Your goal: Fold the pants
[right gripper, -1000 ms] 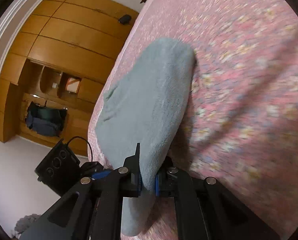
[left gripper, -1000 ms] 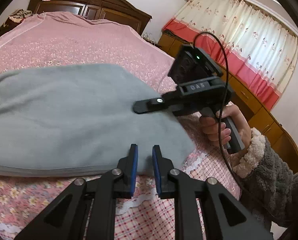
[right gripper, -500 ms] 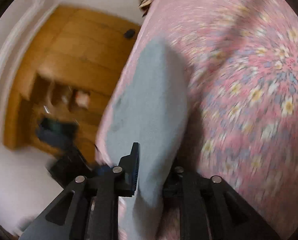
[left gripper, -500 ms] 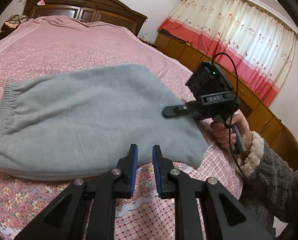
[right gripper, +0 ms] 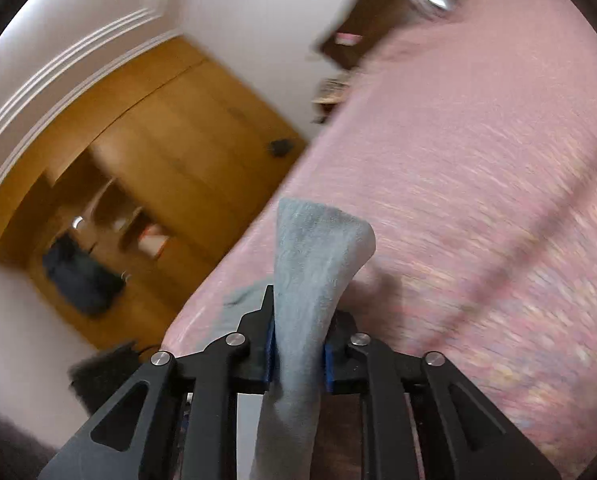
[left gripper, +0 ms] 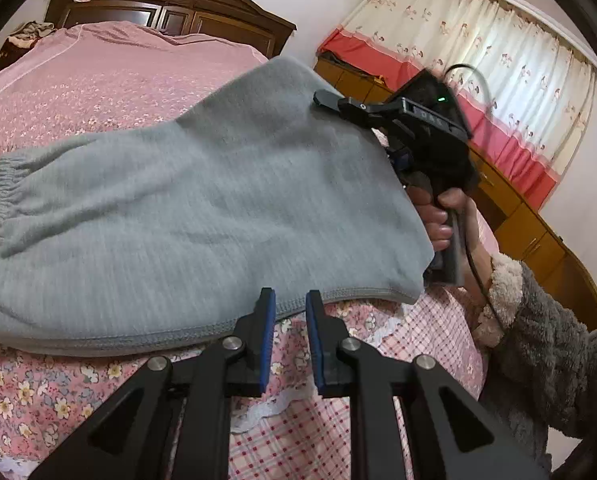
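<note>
Clamping a fold of the grey pants (right gripper: 310, 280), the right gripper (right gripper: 298, 344) lifts it above the bed (right gripper: 478, 200). Left gripper (left gripper: 289, 320) sits nearly closed and empty at the pants' hem.

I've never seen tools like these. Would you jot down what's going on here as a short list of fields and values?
place: bed with a pink flowered cover
garment: grey pants, partly folded
right gripper: fingers closed on a bunch of the grey cloth, lifting that side off the bed
left gripper: holds nothing, fingers a little apart, just short of the hem
holder: a person, hand in a fuzzy grey sleeve
background: curtains, wooden cabinets
</note>
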A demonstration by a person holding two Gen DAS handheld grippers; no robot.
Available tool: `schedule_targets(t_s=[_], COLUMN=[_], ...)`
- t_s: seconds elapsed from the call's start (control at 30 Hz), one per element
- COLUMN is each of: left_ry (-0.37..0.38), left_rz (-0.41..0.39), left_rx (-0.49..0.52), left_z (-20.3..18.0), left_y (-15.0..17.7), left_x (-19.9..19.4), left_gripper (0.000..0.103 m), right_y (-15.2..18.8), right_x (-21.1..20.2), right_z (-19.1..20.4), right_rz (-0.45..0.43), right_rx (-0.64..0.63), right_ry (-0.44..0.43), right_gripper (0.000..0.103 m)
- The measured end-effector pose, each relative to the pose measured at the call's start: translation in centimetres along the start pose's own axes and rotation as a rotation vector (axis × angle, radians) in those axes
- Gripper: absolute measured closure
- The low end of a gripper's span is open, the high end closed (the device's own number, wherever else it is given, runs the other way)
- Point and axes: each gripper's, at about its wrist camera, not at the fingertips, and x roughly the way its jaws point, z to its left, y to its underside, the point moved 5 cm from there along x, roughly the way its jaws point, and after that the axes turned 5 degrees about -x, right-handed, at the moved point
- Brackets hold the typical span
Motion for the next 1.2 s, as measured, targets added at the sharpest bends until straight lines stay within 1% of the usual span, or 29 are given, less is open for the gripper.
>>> schedule_targets(t_s=[0.07, 0.1, 0.13, 0.2, 0.23, 0.27, 0.3, 0.37, 0.4, 0.47, 0.57, 0.67, 0.73, 0.77, 0.8, 0.87, 0.9, 0.93, 0.97, 1.0, 1.03, 1.07, 1.1, 1.13, 1.17, 1.2], left_ry=[0.001, 0.001, 0.003, 0.002, 0.000, -0.003, -0.006, -0.010, -0.013, -0.016, -0.028, -0.028, -0.024, -0.024, -0.024, -0.022, -0.020, -0.022, -0.016, -0.016, -0.043, -0.081, -0.116, -0.117, -0.120, -0.132], left_rz=[0.001, 0.002, 0.005, 0.009, 0.011, 0.016, 0.019, 0.032, 0.040, 0.049, 0.057, 0.057, 0.057, 0.059, 0.060, 0.063, 0.065, 0.063, 0.060, 0.058, 0.047, 0.040, 0.038, 0.031, 0.012, -0.012], left_rx=[0.008, 0.013, 0.016, 0.026, 0.030, 0.034, 0.037, 0.041, 0.043, 0.045, 0.059, 0.061, 0.054, 0.054, 0.049, 0.039, 0.039, 0.042, 0.053, 0.070, 0.100, 0.118, 0.135, 0.143, 0.153, 0.161], left_z=[-0.3, -0.4, -0.5, -0.8, -0.8, -0.8, -0.9, -1.0, -1.0, -1.0, -1.3, -1.4, -1.2, -1.3, -1.2, -1.5, -1.7, -2.1, -2.9, -3.4, -4.2, -4.6, -5.1, -5.4, -5.6, -5.6], left_y=[-0.1, -0.1, -0.1, 0.1, 0.1, 0.1, 0.3, 0.6, 0.8, 0.5, 0.7, 1.0, 1.1, 1.0, 1.0, 0.7, 0.4, -0.2, -1.2, -2.0, -3.3, -4.5, -6.4, -7.6, -8.9, -10.3], left_x=[0.0, 0.0, 0.0, 0.0, 0.1, 0.3, 0.4, 0.7, 0.9, 1.3, 1.5, 1.5, 1.4, 1.6, 1.6, 1.6, 1.6, 1.5, 1.3, 1.2, 1.1, 1.2, 1.6, 1.8, 2.1, 2.5], left_gripper=[0.088, 0.088, 0.087, 0.087, 0.087, 0.087, 0.087, 0.087, 0.087, 0.087, 0.087, 0.087, 0.087, 0.087, 0.087, 0.087, 0.087, 0.087, 0.087, 0.087, 0.086, 0.085, 0.085, 0.085, 0.085, 0.085], right_y=[0.1, -0.2, -0.3, -0.6, -0.8, -0.8, -0.9, -0.9, -0.8, -0.9, -1.4, -1.6, -1.8, -1.8, -2.0, -3.0, -3.3, -3.5, -3.6, -3.4, -3.3, -3.3, -3.3, -3.4, -3.6, -3.8], right_x=[-0.6, -1.3, -1.7, -2.6, -2.8, -2.9, -2.9, -2.9, -2.7, -2.2, -1.3, -0.5, 0.8, 0.9, 0.6, -0.6, -1.5, -2.3, -3.1, -3.4, -3.5, -3.3, -3.6, -4.2, -5.0, -6.2], right_z=[-2.4, -3.6, -4.1, -4.6, -4.6, -4.7, -5.1, -6.7, -7.3, -7.9, -8.2, -9.0, -9.1, -8.9, -8.6, -7.7, -6.5, -5.3, -3.5, -2.6, -2.0, -1.8, -2.0, -2.9, -4.2, -5.9], right_rz=[-0.038, -0.077, -0.098, -0.135, -0.145, -0.150, -0.151, -0.130, -0.102, -0.030, 0.077, 0.123, 0.162, 0.179, 0.161, 0.058, 0.014, -0.008, -0.036, -0.033, -0.017, -0.012, -0.016, -0.020, -0.020, -0.029], right_rx=[0.180, 0.233, 0.238, 0.210, 0.203, 0.215, 0.249, 0.315, 0.339, 0.368, 0.383, 0.415, 0.403, 0.375, 0.336, 0.197, 0.100, 0.017, -0.095, -0.162, -0.221, -0.244, -0.261, -0.260, -0.229, -0.154], right_ry=[-0.097, -0.102, -0.067, 0.029, 0.036, 0.017, -0.021, -0.040, -0.043, -0.011, 0.007, 0.039, 0.056, 0.054, 0.071, 0.153, 0.184, 0.211, 0.249, 0.292, 0.351, 0.392, 0.473, 0.559, 0.630, 0.659], right_gripper=[0.083, 0.083, 0.083, 0.083, 0.083, 0.083, 0.083, 0.083, 0.083, 0.082, 0.079, 0.079, 0.079, 0.081, 0.094, 0.094, 0.095, 0.095, 0.095, 0.095, 0.094, 0.094, 0.095, 0.095, 0.094, 0.094])
